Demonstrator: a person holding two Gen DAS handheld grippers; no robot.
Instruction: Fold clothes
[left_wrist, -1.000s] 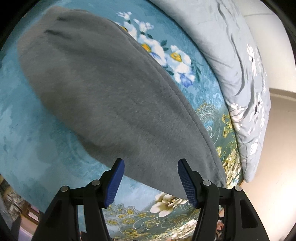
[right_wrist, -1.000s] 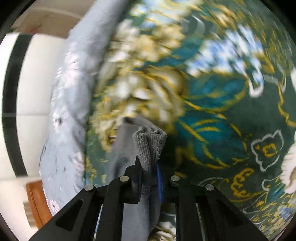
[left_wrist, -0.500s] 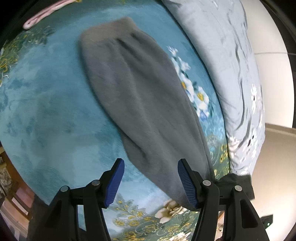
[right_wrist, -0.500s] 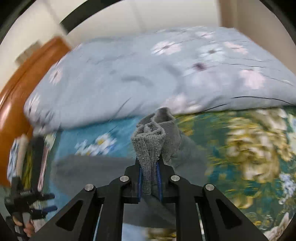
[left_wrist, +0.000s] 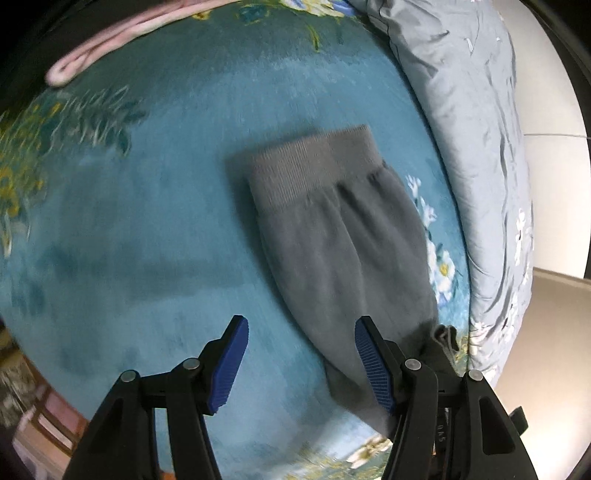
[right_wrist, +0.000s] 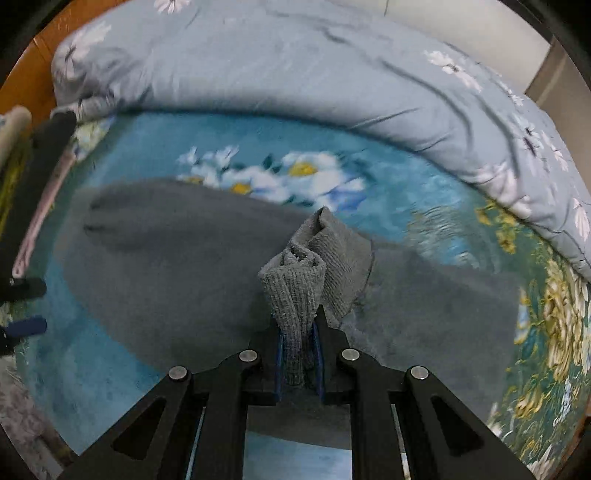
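A pair of grey sweatpants (left_wrist: 343, 258) lies on the teal floral blanket (left_wrist: 147, 221), its ribbed band (left_wrist: 310, 166) towards the top of the left wrist view. My left gripper (left_wrist: 301, 325) hovers open over the blanket at the garment's left edge, nothing between its blue pads (left_wrist: 229, 362). In the right wrist view my right gripper (right_wrist: 299, 332) is shut on a bunched ribbed cuff (right_wrist: 295, 288) of the sweatpants (right_wrist: 166, 266), held up over the flat part. The left gripper's fingers (right_wrist: 26, 326) show at that view's left edge.
A rumpled grey-blue floral duvet (right_wrist: 295, 74) runs along the far side of the blanket (left_wrist: 480, 147). A pink garment (left_wrist: 110, 48) lies at the top left. Stacked clothes (right_wrist: 48, 136) and a wooden headboard (right_wrist: 22, 74) sit at the left.
The left gripper slid along the sweatpants until the ribbed band came into view. The right gripper rolled round and swung across the bed, carrying the cuff over the flat grey cloth.
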